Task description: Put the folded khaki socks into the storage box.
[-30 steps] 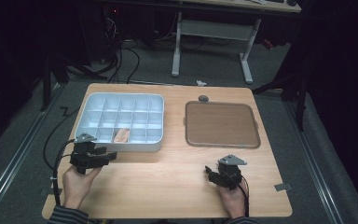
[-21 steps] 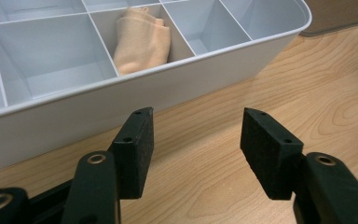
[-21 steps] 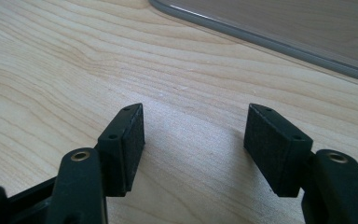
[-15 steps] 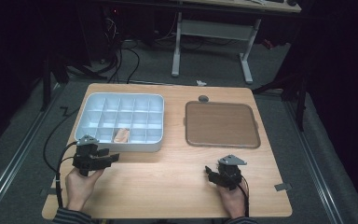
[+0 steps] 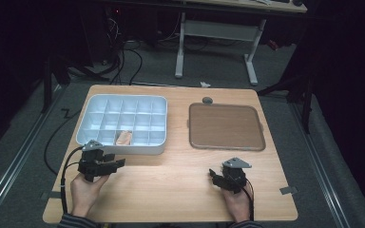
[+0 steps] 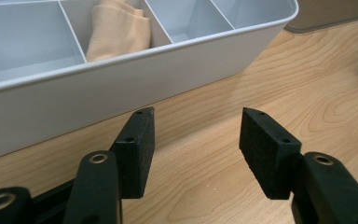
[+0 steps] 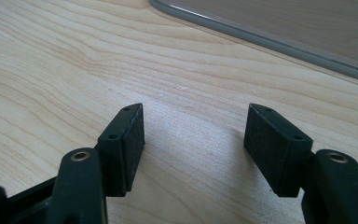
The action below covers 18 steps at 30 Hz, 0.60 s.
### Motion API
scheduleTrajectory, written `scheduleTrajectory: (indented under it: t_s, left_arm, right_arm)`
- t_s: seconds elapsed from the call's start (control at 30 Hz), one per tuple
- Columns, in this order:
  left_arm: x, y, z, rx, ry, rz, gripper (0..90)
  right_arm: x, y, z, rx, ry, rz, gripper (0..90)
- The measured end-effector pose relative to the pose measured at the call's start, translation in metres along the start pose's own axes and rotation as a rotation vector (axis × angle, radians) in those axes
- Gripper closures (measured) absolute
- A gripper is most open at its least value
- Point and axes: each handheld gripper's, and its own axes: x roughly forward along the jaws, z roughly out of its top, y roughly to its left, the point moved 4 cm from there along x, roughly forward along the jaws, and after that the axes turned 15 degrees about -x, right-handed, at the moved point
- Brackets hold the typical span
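In the high view, a light wooden table is seen with a white plastic divided tray resting on its far left part. A folded beige cloth lies in one compartment of the near row of that tray, roughly at the row's middle. To the right of the tray, well apart from it, a flat brown square mat with a grey rim lies on the wood, and a small grey round thing sits just beyond the mat's far edge. The left gripper is held just in front of the tray's near wall, below the cloth's compartment, its jaws pointing to the right along that wall. The right gripper is held farther right of the tray, in front of the mat's near edge.

In the left gripper view, the left gripper is seen with its two black padded jaws spread apart; nothing is held between them, only bare wood. The tray's white outer wall runs just beyond the jaw tips, and the cloth is seen inside its compartment past that wall.

In the right gripper view, the right gripper is likewise seen with jaws parted and empty over the wood, and the mat's grey rim is crossed at the upper right.
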Motion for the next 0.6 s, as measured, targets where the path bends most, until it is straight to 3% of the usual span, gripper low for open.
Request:
scheduleTrajectory:
  t_s: [0.6]
  left_arm:
    - [0.013,-0.007,-0.009,0.007,0.019,-0.02,46.1]
  right_arm:
    - [0.0,0.0,0.0,0.0,0.001,0.001,38.1]
